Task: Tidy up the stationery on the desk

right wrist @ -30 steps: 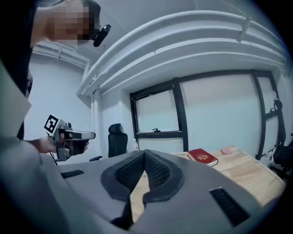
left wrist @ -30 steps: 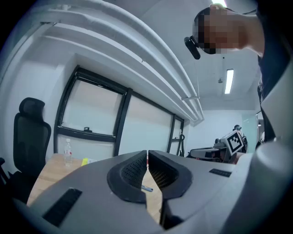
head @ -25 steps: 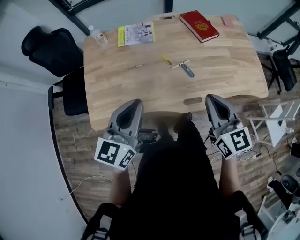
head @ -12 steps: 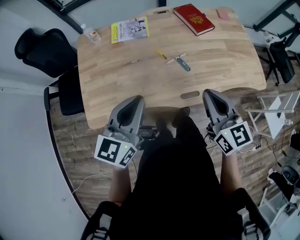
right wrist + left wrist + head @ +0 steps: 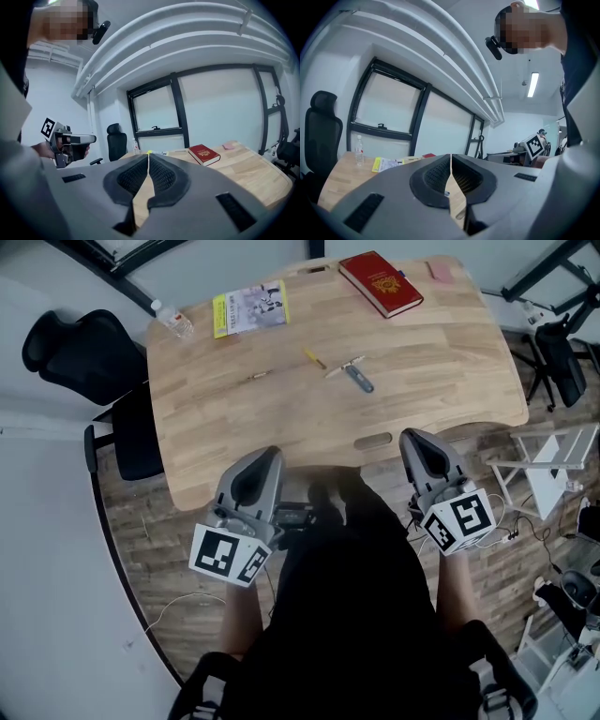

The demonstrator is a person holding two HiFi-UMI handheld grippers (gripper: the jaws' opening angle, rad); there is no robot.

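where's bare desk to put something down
Widest bare patch: the right side of the desk, below the red book and right of the pens. Also the near-left corner, below the booklet. The back edge and the middle are crowded.

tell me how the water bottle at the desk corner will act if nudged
The water bottle stands upright, tall and narrow, so a nudge would probably tip it. Round, it would likely roll once down. It sits near the desk edge, so it might fall off.

Head cam top-down, others low, shared desk (image 5: 422, 371)
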